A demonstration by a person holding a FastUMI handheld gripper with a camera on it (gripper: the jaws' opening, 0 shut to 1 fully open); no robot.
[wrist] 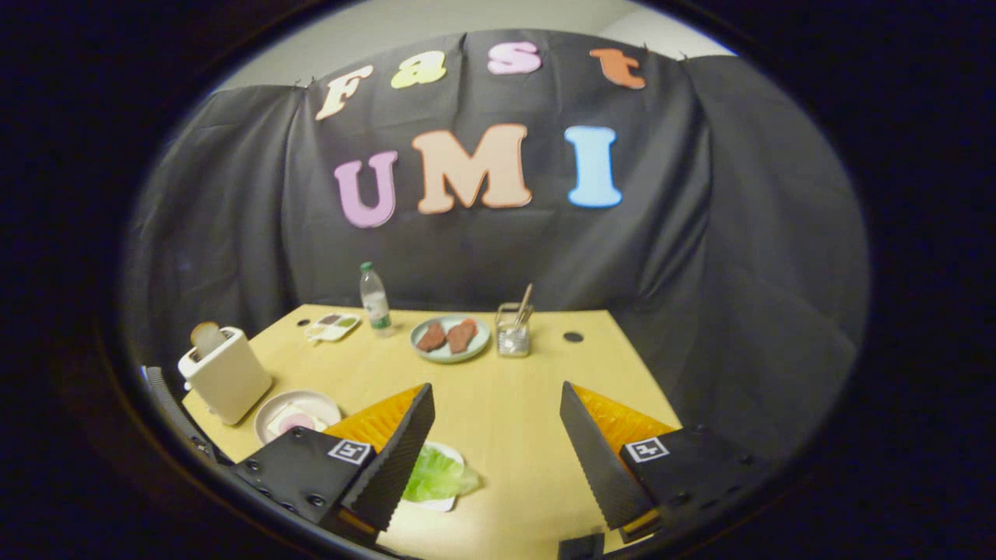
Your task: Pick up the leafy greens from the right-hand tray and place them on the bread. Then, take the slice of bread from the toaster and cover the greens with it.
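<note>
**Here, open tongs hovering above the greens before the pick**

Presently the tongs are hanging over the bench with both fingers spread wide apart and gripping nothing; bare bench surface is showing between them. The leafy greens are lying on a small white tray just beside the inner face of the left finger, partly tucked behind it, so they are sitting off-centre toward that finger, not midway in the gap. Their long axis cannot be told, since the finger is covering part of the leaf. Judging from this, the coming move is calling for a sideways shift toward the left finger, then a descent, to bring the leaf between both fingers.

Beyond the left finger, one plate is carrying what looks to be the base bread slice with toppings. Beside it, one toaster is standing with one bread slice poking upright from its slot.

Farther back, counted: one bottle, one compartment tray, one far plate bearing two brown pieces, and one clear holder with a utensil.
</note>
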